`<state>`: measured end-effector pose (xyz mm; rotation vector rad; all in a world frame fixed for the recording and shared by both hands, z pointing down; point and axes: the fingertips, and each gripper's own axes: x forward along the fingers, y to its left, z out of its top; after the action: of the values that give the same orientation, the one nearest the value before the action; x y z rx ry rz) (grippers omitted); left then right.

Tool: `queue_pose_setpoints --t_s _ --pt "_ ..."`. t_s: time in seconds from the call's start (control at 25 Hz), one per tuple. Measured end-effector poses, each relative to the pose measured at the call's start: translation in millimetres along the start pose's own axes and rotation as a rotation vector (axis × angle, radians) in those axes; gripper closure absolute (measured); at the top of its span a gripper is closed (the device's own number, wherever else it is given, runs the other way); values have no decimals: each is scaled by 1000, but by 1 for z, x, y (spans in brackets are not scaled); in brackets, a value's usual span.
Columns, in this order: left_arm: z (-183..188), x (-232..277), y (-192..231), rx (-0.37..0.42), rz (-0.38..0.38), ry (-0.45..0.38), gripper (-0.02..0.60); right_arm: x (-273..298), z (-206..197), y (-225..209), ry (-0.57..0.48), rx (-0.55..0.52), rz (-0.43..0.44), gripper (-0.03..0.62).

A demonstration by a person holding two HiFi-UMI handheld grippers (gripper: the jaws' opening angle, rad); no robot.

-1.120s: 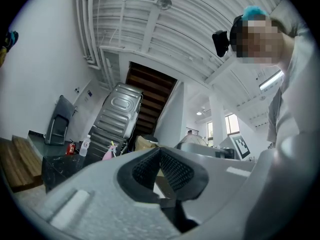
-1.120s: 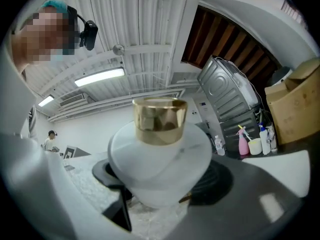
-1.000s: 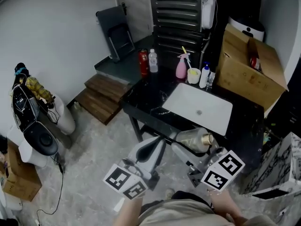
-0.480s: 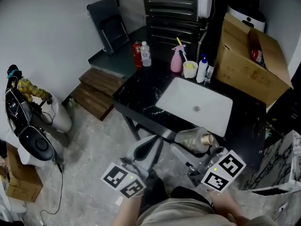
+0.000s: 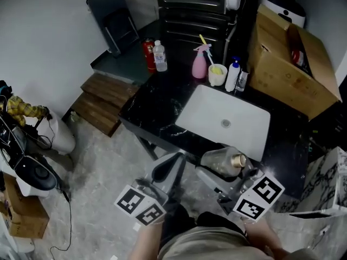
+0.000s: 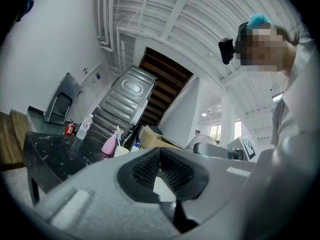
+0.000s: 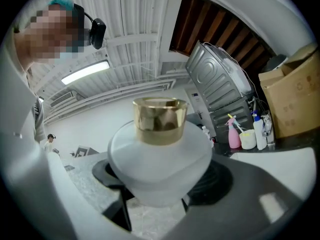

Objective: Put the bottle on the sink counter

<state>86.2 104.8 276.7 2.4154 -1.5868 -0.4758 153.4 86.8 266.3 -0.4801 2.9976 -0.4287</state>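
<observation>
A frosted glass bottle (image 5: 217,158) with a gold cap lies between the fingers of my right gripper (image 5: 223,172), which is shut on it just in front of the near edge of the black sink counter (image 5: 152,107). In the right gripper view the bottle (image 7: 159,159) fills the space between the jaws of the right gripper (image 7: 160,186), cap pointing away. The white basin (image 5: 225,121) is set in the counter's middle. My left gripper (image 5: 169,169) hangs beside it to the left, over the floor, shut and holding nothing; its pads meet at the tips in the left gripper view (image 6: 160,156).
At the counter's back stand a red can (image 5: 148,55), a clear water bottle (image 5: 160,56), a pink spray bottle (image 5: 199,64), a cup (image 5: 217,75) and a white pump bottle (image 5: 233,75). A cardboard box (image 5: 293,58) sits at the right, wooden steps (image 5: 103,104) at the left.
The counter and sink have slid lower and leftward in the head view as the person comes closer. Both grippers keep their places, the right still holding the bottle.
</observation>
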Motion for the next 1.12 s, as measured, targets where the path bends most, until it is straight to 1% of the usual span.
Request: queue_pose_setpoints --t_s 0.12,0.24,0.48,0.64,0.76,1.04,1.12 --pt "6 13 21 20 -10 16 575 19 2 -18 5 7 -26 255" --pt "12 27 48 8 -21 31 574 47 6 -36 1 8 -42 256" --pt "27 54 98 39 -79 82 575 109 17 -64 -13 2 -74 255" --pt "38 73 136 25 -123 104 575 153 22 -84 -13 7 -118 256" --pt "52 85 167 16 -146 101 575 183 29 -96 -27 -2 -139 256" --pt "68 110 222 -37 -229 115 575 237 45 -123 -81 2 -220 256" --pt "72 114 238 -54 -237 120 575 251 49 -129 -98 6 -231 256"
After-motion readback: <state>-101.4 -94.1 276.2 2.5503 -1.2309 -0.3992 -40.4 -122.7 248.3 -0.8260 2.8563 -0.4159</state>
